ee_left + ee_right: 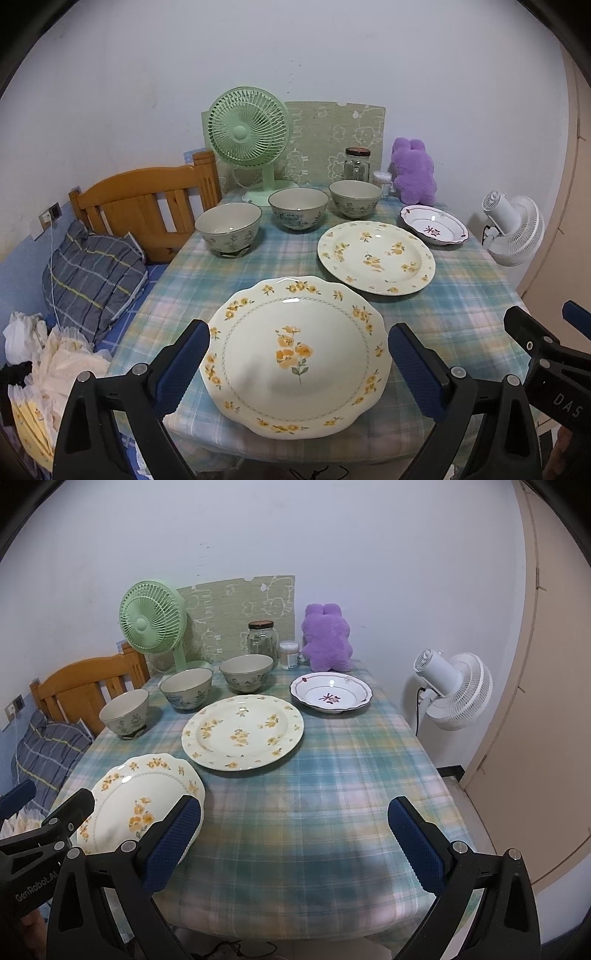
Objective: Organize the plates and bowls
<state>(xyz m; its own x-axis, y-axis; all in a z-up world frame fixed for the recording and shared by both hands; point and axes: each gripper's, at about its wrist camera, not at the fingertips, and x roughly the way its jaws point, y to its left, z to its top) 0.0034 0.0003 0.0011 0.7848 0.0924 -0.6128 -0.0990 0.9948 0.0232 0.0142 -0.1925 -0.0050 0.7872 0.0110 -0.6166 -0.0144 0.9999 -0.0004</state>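
A table [332, 775] covered in a blue, green and pink plaid cloth is carrying three plates and three bowls. A cream, scallop-edged plate with yellow flowers [295, 354] is lying flat at the near left corner of the table. The left claw [297, 365] is hovering over it with its blue-padded fingers [181, 365] spread wide apart, one on either side of the plate and holding nothing. The right claw [293, 845] is hanging above bare cloth at the near edge, its fingers also wide apart and empty.

Toward the middle of the table a round cream plate with scattered yellow flowers [242, 731] is lying flat, apart from the scalloped plate. Beyond it, near the far right corner, a white, wavy-rimmed shallow dish with a dark red flower [330, 694] is sitting on the cloth.

Three grey-green ceramic bowls with blue leaf patterns are standing upright in a slanting row from the left edge toward the far edge: the left bowl [124, 712], the middle bowl [186, 688] and the far bowl [246, 672], none touching.

Along the far edge a pale green desk fan [153, 622], a glass jar with a dark lid [263, 638], a small white tub [289, 655] and a purple plush toy [327, 642] are standing. A white fan [452, 690] is standing beside the right edge, off the table. A wooden bed headboard [144, 206] is standing to the left.
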